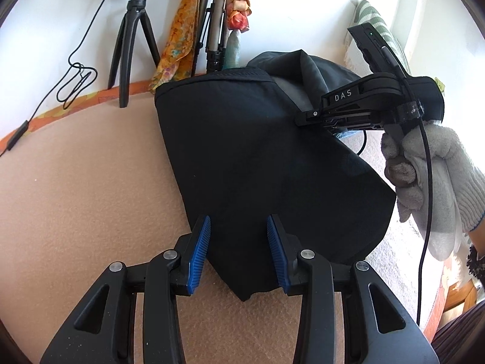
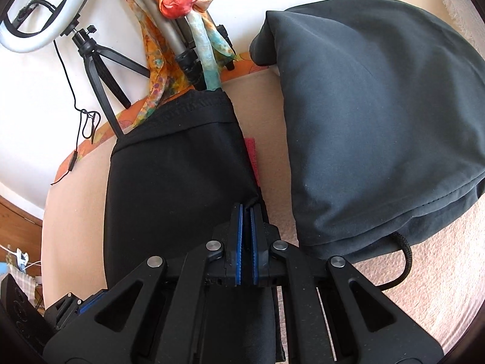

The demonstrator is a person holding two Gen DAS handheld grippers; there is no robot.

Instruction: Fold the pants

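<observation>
Black pants (image 1: 257, 157) lie folded on the beige surface (image 1: 91, 182), waistband toward the far wall. My left gripper (image 1: 239, 227) is open, its blue pads straddling the near end of the pants from above. In the left wrist view the right gripper's body (image 1: 363, 103), held by a gloved hand (image 1: 424, 176), reaches over the pants' right edge; its fingertips are hidden there. In the right wrist view the pants (image 2: 175, 176) lie left of centre, and my right gripper (image 2: 246, 209) is shut on their right edge, with black cloth between the blue pads.
A dark grey garment pile (image 2: 379, 115) sits right of the pants, with a black cord (image 2: 406, 261) beneath it. A small tripod (image 1: 133, 48) with a ring light (image 2: 39, 21), a trailing cable (image 1: 72, 82) and orange scarves (image 1: 182, 39) stand along the far wall.
</observation>
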